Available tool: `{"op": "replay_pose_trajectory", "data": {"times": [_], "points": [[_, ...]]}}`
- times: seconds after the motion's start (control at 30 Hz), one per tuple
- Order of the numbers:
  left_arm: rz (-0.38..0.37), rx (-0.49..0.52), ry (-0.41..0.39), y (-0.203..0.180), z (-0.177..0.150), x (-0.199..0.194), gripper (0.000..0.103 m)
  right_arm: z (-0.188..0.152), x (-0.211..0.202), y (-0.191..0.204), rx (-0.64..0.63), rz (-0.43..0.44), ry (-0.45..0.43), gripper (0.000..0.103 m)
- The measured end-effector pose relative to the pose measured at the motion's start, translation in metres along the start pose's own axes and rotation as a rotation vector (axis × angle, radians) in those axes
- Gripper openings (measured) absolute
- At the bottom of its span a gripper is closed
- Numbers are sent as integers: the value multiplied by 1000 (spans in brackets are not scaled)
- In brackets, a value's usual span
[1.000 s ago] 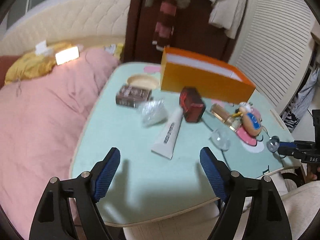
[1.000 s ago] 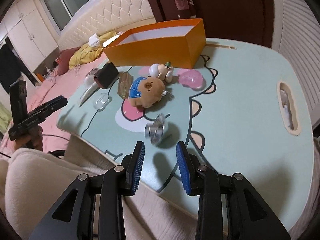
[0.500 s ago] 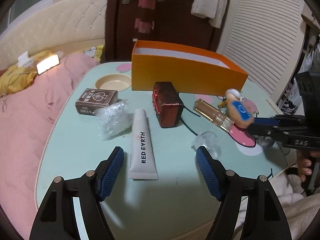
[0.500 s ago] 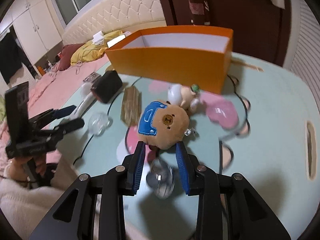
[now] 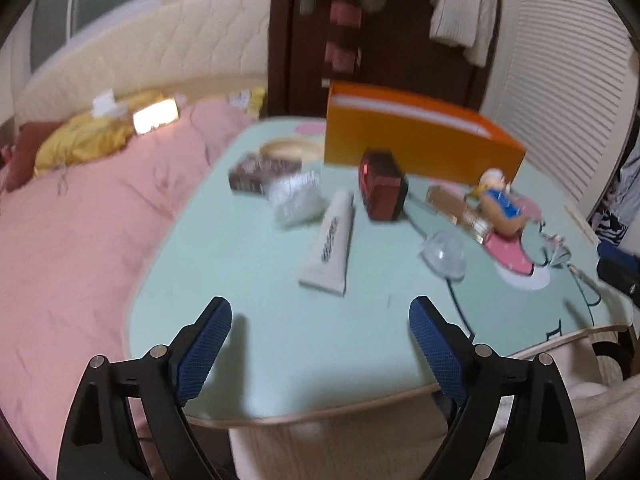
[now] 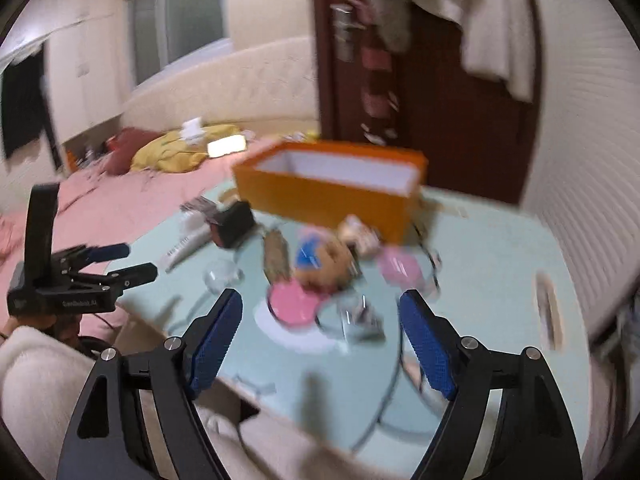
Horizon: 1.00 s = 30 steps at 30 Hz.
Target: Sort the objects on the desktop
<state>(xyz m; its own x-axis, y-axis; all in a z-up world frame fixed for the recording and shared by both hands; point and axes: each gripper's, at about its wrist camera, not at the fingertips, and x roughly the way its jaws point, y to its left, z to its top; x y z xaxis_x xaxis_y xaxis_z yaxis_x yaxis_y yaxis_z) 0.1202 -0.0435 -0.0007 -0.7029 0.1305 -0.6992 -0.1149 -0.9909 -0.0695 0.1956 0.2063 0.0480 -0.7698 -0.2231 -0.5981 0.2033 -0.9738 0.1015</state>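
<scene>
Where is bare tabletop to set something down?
Free: the near strip between the tube and the table edge, and the right side by the slot. Crowded: the middle, in front of the orange box.

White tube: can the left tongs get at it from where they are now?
Probably yes. The left tongs are open and empty, aimed across bare table at the tube. Its near end lies clear; only the crumpled plastic sits close beside its far end.
</scene>
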Motion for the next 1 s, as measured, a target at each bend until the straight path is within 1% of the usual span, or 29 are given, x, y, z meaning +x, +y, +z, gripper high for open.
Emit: {"op": "replay_pose_trajectory", "data": {"times": [0.03,0.07,0.1,0.17,0.2,0.3,0.37,0.63,0.7,1.0], "points": [[8,4,14,-1,-1,3,93,-5,4,-5,36,-7,24,81],[20,13,17,-4,-2,4,98,-10,10,-10,68,-17,52,81],[32,22,20,-7,-3,5,101,-11,19,-13,87,-43,96,81],[53,40,25,-12,-6,7,102,-15,35,-18,111,-74,177,82],[52,44,23,-14,-7,8,102,-16,36,-17,100,-80,180,83],[48,53,21,-17,-7,10,103,-18,40,-13,60,-96,196,91],[47,59,18,-17,-8,12,103,-18,44,-10,47,-87,206,103],[45,60,14,-14,-10,10,103,-17,50,-4,44,-91,209,103],[54,46,17,-18,-4,12,103,-18,51,-2,44,-92,210,103],[51,53,15,-16,-3,12,103,-20,53,-1,39,-105,218,103]]}}
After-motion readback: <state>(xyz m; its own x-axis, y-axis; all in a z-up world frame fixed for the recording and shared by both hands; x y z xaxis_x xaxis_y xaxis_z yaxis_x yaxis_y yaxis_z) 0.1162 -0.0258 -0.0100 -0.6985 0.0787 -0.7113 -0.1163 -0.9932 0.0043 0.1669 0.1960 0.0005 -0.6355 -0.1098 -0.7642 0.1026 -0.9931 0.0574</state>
